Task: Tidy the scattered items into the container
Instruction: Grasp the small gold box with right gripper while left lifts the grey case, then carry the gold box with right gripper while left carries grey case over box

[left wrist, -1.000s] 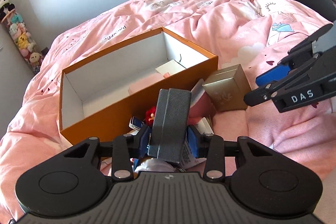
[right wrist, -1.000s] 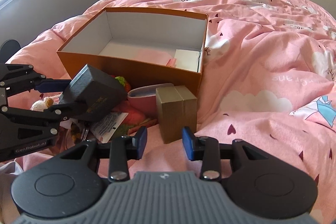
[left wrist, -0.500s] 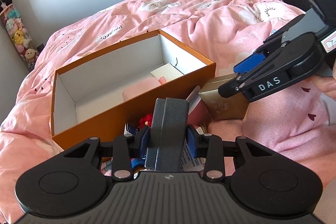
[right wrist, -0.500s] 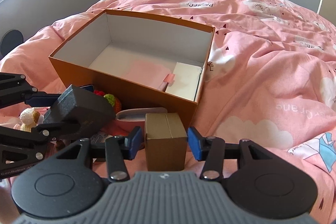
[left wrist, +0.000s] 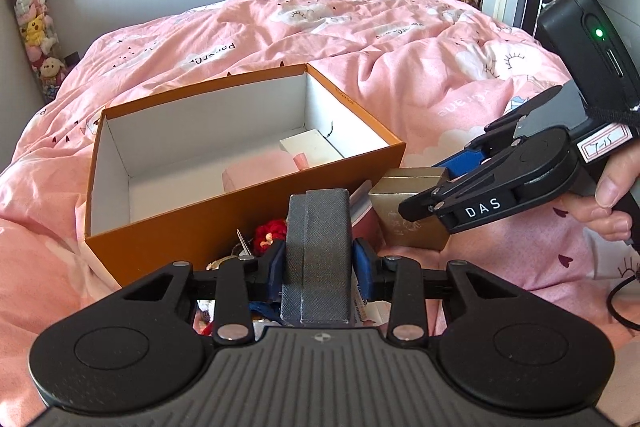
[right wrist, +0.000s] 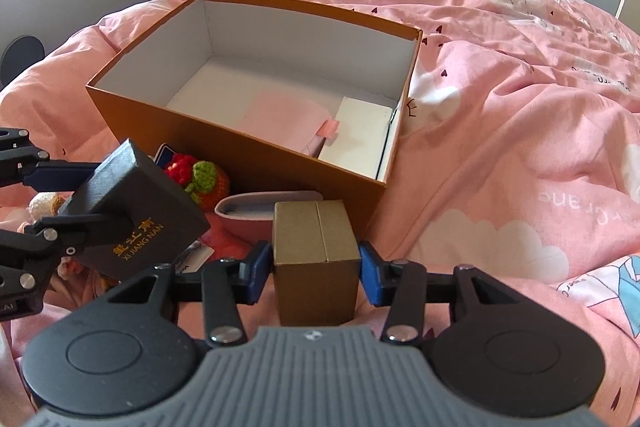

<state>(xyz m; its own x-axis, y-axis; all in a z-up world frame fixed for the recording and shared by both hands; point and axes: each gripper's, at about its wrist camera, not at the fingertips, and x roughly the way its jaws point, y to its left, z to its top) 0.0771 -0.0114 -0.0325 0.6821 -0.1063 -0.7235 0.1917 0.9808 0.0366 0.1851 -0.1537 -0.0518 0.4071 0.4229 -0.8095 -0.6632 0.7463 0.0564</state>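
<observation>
- Moved in since a second ago: right gripper (right wrist: 316, 273), now straddling the small gold cardboard box (right wrist: 316, 251), where earlier the box stood ahead of its blue pads.
- Far left in the right wrist view: left gripper (right wrist: 60, 203), reaching in from the edge and holding the dark grey textured box with gold lettering (right wrist: 136, 219) tilted above the clutter.
- Jaws of the left gripper closing, pads pressed on both sides of the dark grey box (left wrist: 318, 255), seen upright between them in the left wrist view.
- Just right of that box: red and green crocheted toy (right wrist: 198, 179) lying on the bed against the front wall of the container.
- Next: pink oval case (right wrist: 266, 213), touching the gold box from behind.
- Centre: open orange rectangular cardboard container with white inside (right wrist: 236, 143), resting on the pink printed duvet (right wrist: 520, 131); flat pink pouch (right wrist: 286, 119) and white flat box (right wrist: 360, 137) lying on its floor at the right end.
- Gold box standing on the duvet just in front of the container's right corner, between the right gripper's spread pads, a slim gap showing on each side.
- Right edge of the left wrist view: person's hand (left wrist: 612, 199) gripping the right gripper's handle.
</observation>
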